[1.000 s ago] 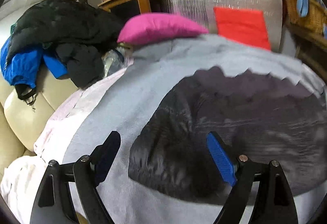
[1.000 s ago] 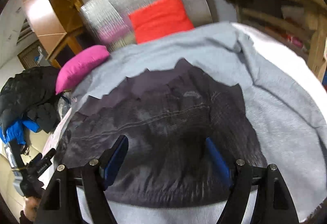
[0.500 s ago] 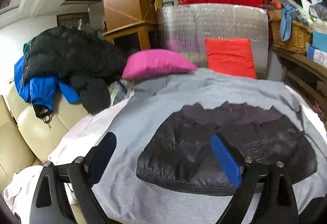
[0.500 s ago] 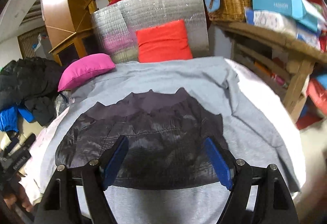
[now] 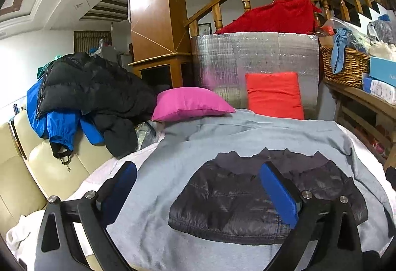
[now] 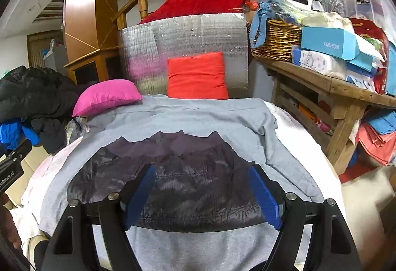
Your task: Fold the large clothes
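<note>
A folded dark quilted garment (image 5: 250, 199) lies on a grey cloth (image 5: 173, 167) spread over the work surface; it also shows in the right wrist view (image 6: 188, 179) on the same grey cloth (image 6: 198, 117). My left gripper (image 5: 198, 187) is open and empty, held above the garment's left part. My right gripper (image 6: 201, 194) is open and empty, held above the garment's near middle. Neither gripper touches the fabric.
A pink pillow (image 5: 190, 102) and a red cushion (image 5: 274, 95) sit at the far end against a silver foil panel (image 5: 255, 58). A pile of black and blue jackets (image 5: 81, 93) lies on a cream sofa at left. A wooden shelf with a wicker basket (image 6: 277, 41) stands at right.
Both grippers have pulled up and back from the dark garment, so it looks smaller and farther away. Both stayed open and empty.
</note>
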Motion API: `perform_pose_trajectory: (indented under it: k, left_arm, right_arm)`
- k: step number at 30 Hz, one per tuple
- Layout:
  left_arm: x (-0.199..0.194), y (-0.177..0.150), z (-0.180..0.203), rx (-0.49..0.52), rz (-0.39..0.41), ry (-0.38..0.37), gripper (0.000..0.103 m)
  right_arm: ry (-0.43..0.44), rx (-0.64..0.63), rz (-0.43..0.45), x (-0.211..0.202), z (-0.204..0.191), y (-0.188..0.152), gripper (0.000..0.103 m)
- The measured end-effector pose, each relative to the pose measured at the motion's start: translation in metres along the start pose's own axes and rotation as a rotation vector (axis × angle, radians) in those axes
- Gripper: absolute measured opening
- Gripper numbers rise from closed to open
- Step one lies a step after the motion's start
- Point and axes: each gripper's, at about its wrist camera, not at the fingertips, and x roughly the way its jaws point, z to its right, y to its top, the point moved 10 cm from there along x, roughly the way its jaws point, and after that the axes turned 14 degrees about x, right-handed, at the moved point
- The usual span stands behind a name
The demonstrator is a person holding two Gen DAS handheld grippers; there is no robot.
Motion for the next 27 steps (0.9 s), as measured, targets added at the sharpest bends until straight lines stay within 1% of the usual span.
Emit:
perform_pose_trajectory:
  k: [4, 6, 12, 15, 17, 18, 19, 20, 21, 23, 25, 27]
  left_arm:
    - [0.001, -0.003, 0.002, 0.0, -0.007, -0.003, 0.1]
    - [0.004, -0.005, 0.001, 0.002, -0.013, 0.002, 0.1]
    - [0.032, -0.021, 0.005, 0.006, -0.058, -0.005, 0.1]
    - [0.068, -0.046, 0.01, 0.0, -0.137, -0.042, 0.1]
    - [0.095, -0.071, 0.007, -0.016, -0.211, -0.044, 0.1]
    - [0.101, -0.078, 0.003, -0.025, -0.223, -0.035, 0.1]
    - [0.114, -0.09, -0.004, -0.036, -0.238, -0.013, 0.1]
    - [0.121, -0.097, -0.009, -0.038, -0.254, 0.002, 0.1]
    - [0.132, -0.106, -0.014, -0.036, -0.284, 0.018, 0.1]
    - [0.15, -0.12, -0.021, -0.034, -0.333, 0.028, 0.1]
    - [0.171, -0.136, -0.023, -0.01, -0.39, 0.043, 0.1]
    - [0.186, -0.151, -0.021, 0.006, -0.436, 0.033, 0.1]
  right_arm:
    - [-0.016, 0.003, -0.017, 0.003, 0.003, -0.003, 0.081]
    - [-0.011, 0.017, -0.044, 0.01, 0.005, -0.009, 0.081]
    - [0.0, 0.047, -0.106, 0.035, 0.014, -0.024, 0.081]
    - [0.031, 0.091, -0.138, 0.052, 0.023, -0.032, 0.081]
    - [0.066, 0.123, -0.187, 0.073, 0.034, -0.043, 0.08]
    - [0.077, 0.137, -0.213, 0.082, 0.04, -0.048, 0.077]
    - [0.092, 0.151, -0.238, 0.09, 0.045, -0.053, 0.066]
    - [0.109, 0.175, -0.276, 0.104, 0.055, -0.061, 0.058]
    - [0.1, 0.2, -0.307, 0.115, 0.064, -0.067, 0.056]
    - [0.098, 0.25, -0.342, 0.132, 0.079, -0.074, 0.054]
    - [0.1, 0.284, -0.356, 0.143, 0.087, -0.076, 0.053]
    - [0.085, 0.302, -0.38, 0.156, 0.093, -0.081, 0.053]
